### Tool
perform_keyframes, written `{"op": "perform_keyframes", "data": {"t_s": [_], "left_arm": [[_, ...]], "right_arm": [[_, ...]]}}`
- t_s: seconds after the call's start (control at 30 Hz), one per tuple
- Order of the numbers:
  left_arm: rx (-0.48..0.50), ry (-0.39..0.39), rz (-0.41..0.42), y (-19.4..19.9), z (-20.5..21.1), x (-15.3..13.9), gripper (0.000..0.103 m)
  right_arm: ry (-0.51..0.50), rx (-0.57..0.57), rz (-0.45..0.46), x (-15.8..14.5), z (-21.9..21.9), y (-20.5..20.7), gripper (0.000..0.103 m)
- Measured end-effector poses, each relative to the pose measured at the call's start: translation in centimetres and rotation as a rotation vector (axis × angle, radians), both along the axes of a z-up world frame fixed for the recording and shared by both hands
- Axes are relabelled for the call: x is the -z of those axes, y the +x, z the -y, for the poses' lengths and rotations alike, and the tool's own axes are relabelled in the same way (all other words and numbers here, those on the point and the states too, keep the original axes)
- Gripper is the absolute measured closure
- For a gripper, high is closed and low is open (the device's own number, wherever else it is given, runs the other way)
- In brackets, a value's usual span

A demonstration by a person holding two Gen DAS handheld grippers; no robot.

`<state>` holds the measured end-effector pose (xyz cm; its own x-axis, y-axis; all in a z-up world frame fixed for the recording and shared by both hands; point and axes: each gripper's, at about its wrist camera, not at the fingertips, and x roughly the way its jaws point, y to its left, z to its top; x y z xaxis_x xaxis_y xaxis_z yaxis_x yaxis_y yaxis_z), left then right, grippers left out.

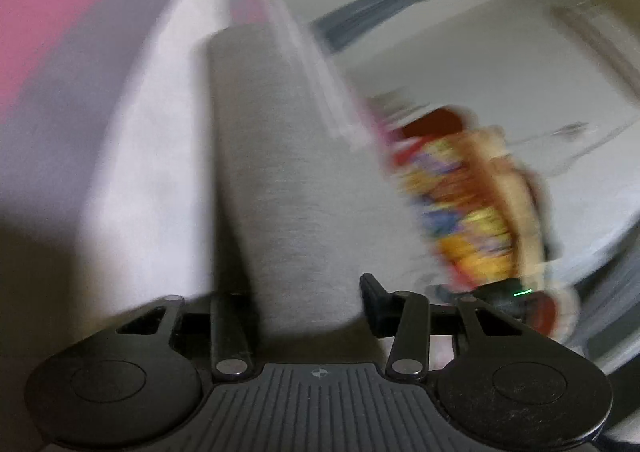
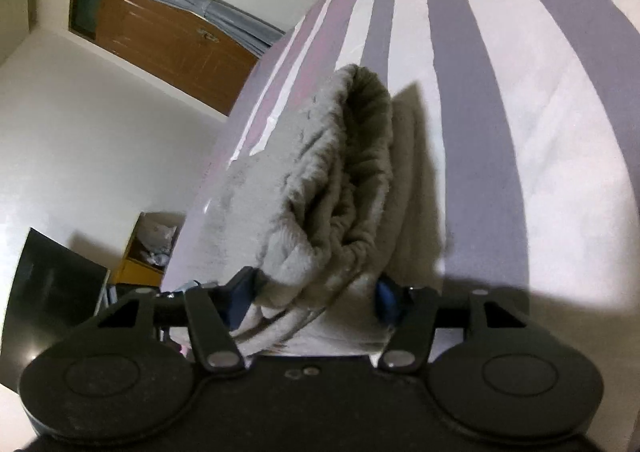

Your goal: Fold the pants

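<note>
Here we are gripping the grey pants in both tongs: the right tongs are pinching the bunched waistband, the left tongs a flat leg, above the striped bedsheet.

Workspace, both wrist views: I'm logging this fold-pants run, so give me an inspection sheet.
Surface: striped sheet in white, grey and pink bands.
Job's things: grey pants, waistband bunched and gathered at the right gripper; a flat grey panel runs forward from the left gripper.
Clutter: nothing seen on the sheet.
Grippers: right gripper has waistband cloth between its fingers; left gripper has the grey panel between its fingers; fingers look spread, grip cannot be told.
Cables: nothing seen.
Surroundings: wooden door, grey curtain, yellow box, dark panel; left view motion-blurred, with a colourful blurred object.
</note>
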<state>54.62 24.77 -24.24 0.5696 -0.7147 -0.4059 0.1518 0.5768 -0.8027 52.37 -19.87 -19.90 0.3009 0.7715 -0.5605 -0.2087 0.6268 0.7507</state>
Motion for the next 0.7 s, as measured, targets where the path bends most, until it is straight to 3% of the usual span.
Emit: {"op": "perform_keyframes", "data": {"t_s": [0.07, 0.13, 0.2, 0.23, 0.27, 0.3, 0.37, 0.43, 0.6, 0.7], "left_arm": [[-0.029, -0.008, 0.011, -0.7, -0.4, 0.1, 0.065], [-0.06, 0.03, 0.031, -1.8, 0.0, -0.5, 0.056], [-0.075, 0.138, 0.092, -4.2, 0.6, -2.0, 0.03], [-0.087, 0.206, 0.118, -5.6, 1.1, -2.9, 0.023], [-0.113, 0.285, 0.141, -7.0, 1.3, -3.7, 0.005], [-0.15, 0.387, 0.162, -8.9, 1.7, -4.6, 0.0], [-0.181, 0.51, 0.169, -11.6, 2.4, -5.6, 0.0], [-0.231, 0.614, 0.145, -14.3, 2.8, -6.6, 0.0], [-0.329, 0.617, 0.13, -21.7, 3.5, -10.5, 0.0], [-0.405, 0.645, 0.177, -27.2, 3.1, -12.8, 0.0]], "right_arm": [[-0.035, -0.015, 0.011, 0.3, -0.6, -0.1, 0.036], [-0.014, 0.024, -0.018, 0.0, -0.6, -0.6, 0.032], [-0.025, 0.061, 0.002, -0.5, 0.2, -1.7, 0.026], [-0.056, 0.075, 0.03, -0.9, 0.6, -2.8, 0.022], [-0.102, 0.094, 0.063, -1.4, 1.2, -4.2, 0.017], [-0.159, 0.113, 0.094, -1.9, 1.5, -5.4, 0.014], [-0.294, 0.15, 0.147, -3.1, 2.1, -8.1, 0.008], [-0.335, 0.149, 0.157, -4.1, 3.1, -10.8, 0.007], [-0.414, 0.241, 0.253, -9.1, 6.9, -18.5, 0.002], [-0.485, 0.294, 0.351, -12.9, 7.9, -23.6, 0.002]]}}
